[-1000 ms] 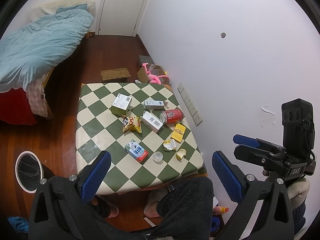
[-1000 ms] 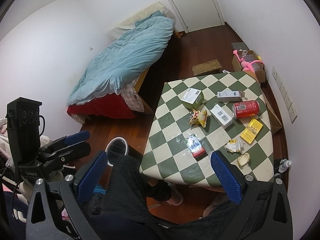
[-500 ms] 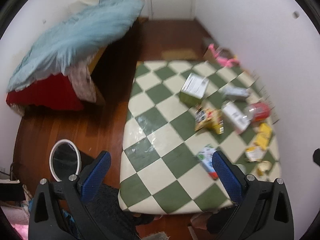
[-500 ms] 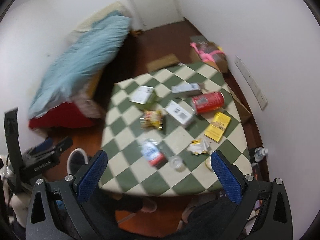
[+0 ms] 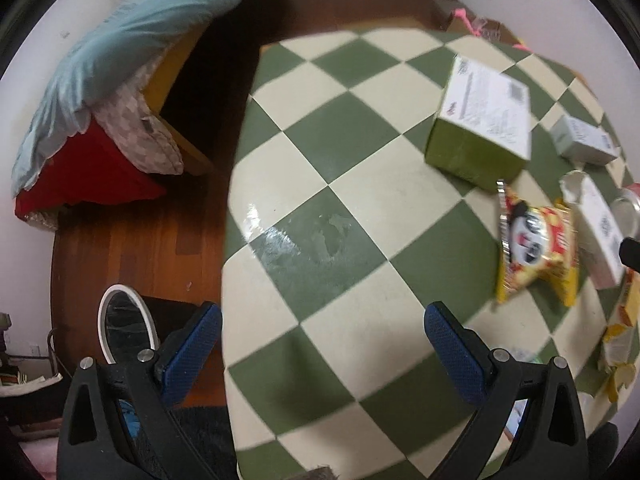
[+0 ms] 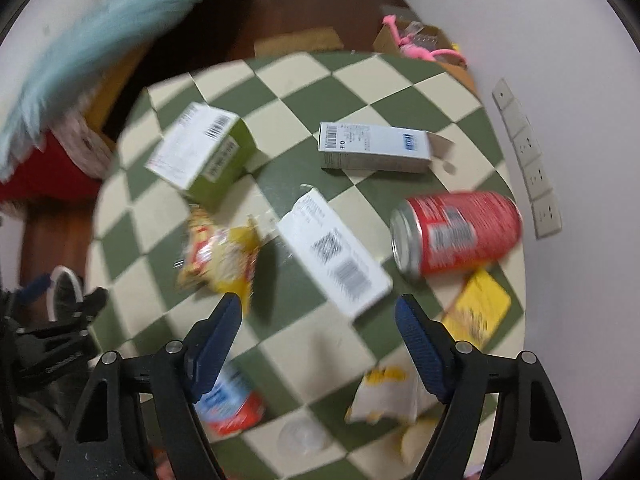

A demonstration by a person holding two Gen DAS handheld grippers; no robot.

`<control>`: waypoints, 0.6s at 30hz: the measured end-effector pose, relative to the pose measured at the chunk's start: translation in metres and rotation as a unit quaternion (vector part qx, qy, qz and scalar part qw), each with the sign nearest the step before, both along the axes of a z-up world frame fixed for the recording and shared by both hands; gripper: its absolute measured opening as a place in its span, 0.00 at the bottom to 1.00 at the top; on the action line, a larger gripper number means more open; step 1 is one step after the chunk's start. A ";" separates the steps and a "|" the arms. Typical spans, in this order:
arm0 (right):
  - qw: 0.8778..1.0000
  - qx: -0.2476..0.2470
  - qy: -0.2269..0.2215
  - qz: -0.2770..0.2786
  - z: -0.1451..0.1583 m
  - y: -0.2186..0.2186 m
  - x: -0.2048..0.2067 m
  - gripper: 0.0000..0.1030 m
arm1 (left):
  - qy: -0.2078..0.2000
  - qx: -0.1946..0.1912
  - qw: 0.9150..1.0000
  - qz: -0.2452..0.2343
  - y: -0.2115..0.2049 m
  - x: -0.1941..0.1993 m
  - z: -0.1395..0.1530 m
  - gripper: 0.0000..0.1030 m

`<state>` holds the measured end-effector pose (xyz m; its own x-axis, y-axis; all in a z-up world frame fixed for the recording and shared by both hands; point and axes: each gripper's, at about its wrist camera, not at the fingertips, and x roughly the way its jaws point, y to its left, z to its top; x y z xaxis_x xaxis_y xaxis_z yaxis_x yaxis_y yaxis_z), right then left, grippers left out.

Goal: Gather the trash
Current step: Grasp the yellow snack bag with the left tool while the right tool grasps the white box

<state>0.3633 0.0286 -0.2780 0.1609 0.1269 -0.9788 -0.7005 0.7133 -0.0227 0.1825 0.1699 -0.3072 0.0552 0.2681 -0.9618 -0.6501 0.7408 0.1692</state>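
Trash lies on a green and cream checkered table (image 5: 320,240). In the right wrist view I see a red can (image 6: 456,232) on its side, a white barcode box (image 6: 336,258), a grey-white carton (image 6: 376,146), a green box (image 6: 200,156), a yellow snack bag (image 6: 220,256), a yellow packet (image 6: 478,308), a blue-red carton (image 6: 230,402) and a torn wrapper (image 6: 384,396). My right gripper (image 6: 318,310) is open, just above the white box's near end. My left gripper (image 5: 322,324) is open and empty over the table's bare left part; the snack bag (image 5: 536,248) and green box (image 5: 480,124) lie to its right.
A black bin with a white rim (image 5: 126,332) stands on the wooden floor left of the table. A bed with a blue quilt (image 5: 120,48) is at the far left. A box with pink things (image 6: 420,40) and wall sockets (image 6: 528,164) are beyond the table, against the wall.
Both grippers have dropped from high above toward the table. The left one swung left over the table's bare side; the right one closed in over the boxes and can.
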 end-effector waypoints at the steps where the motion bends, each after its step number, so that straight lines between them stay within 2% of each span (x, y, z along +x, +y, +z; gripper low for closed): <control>1: 1.000 -0.018 -0.003 0.009 -0.010 0.008 0.006 0.78 | 0.002 -0.005 1.000 -0.002 0.003 0.002 -0.004 1.00; 4: 0.998 -0.053 0.002 0.020 -0.035 0.022 0.018 0.78 | 0.005 -0.015 1.000 -0.008 0.005 0.010 -0.013 1.00; 9: 0.997 -0.067 0.027 0.009 -0.067 0.029 0.027 0.78 | 0.013 -0.025 0.999 -0.016 0.005 0.020 -0.025 1.00; 10: 0.997 -0.064 0.035 0.003 -0.072 0.027 0.027 0.76 | 0.014 -0.025 0.999 -0.017 0.004 0.020 -0.025 1.00; 12: 0.998 -0.056 0.040 -0.008 -0.074 0.023 0.024 0.64 | 0.015 -0.023 0.999 -0.022 0.002 0.023 -0.023 1.00; 13: 0.998 -0.047 0.043 -0.016 -0.072 0.020 0.022 0.62 | 0.013 -0.022 0.999 -0.025 0.001 0.025 -0.020 1.00; 18: 0.994 -0.005 0.056 -0.097 -0.061 -0.020 0.005 0.58 | -0.021 -0.036 0.998 -0.041 -0.016 0.043 0.003 1.00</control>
